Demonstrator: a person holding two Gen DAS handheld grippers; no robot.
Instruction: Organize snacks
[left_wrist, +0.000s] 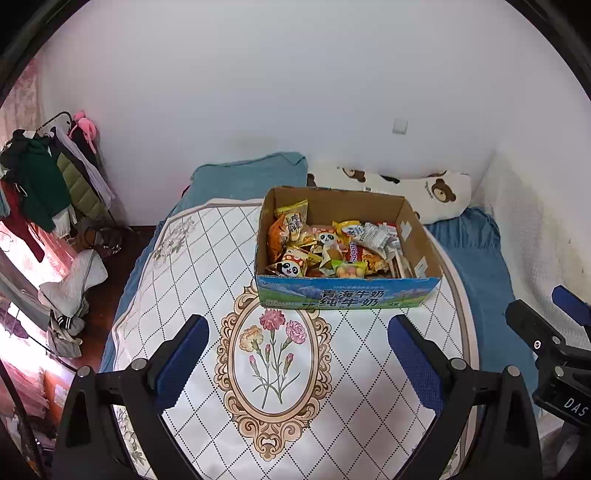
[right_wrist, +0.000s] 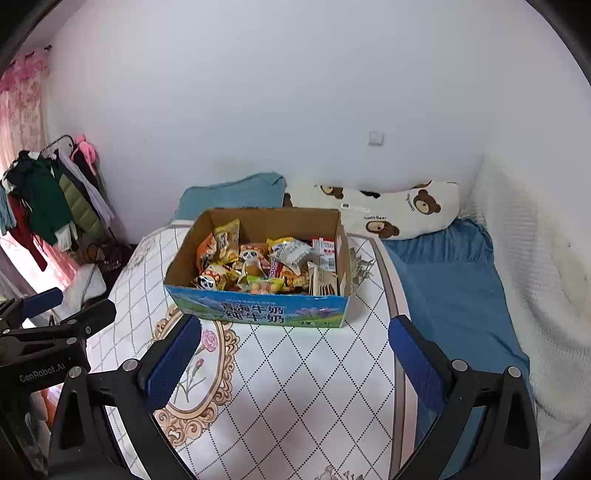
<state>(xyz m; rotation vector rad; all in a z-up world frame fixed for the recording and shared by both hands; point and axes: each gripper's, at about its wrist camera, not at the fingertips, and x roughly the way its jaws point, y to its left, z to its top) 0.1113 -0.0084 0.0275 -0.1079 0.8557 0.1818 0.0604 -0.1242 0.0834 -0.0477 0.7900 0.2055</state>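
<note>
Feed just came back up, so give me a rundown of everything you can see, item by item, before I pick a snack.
cardboard box: one, brown with blue-green printed front, on the table, open top
snack packets: many, mostly yellow, orange and white, loose inside the box
table: one, white diamond pattern with flower oval, over the bed
bed sheet: one, blue, right of the table
bear pillow: one, cream with brown bears, behind the box
blue pillow: one, against the wall
clothes rack: one, mixed garments, far left
wall switch: one, white
left hand-held gripper: open, empty, facing the box
right hand-held gripper: open, empty, facing the box
</note>
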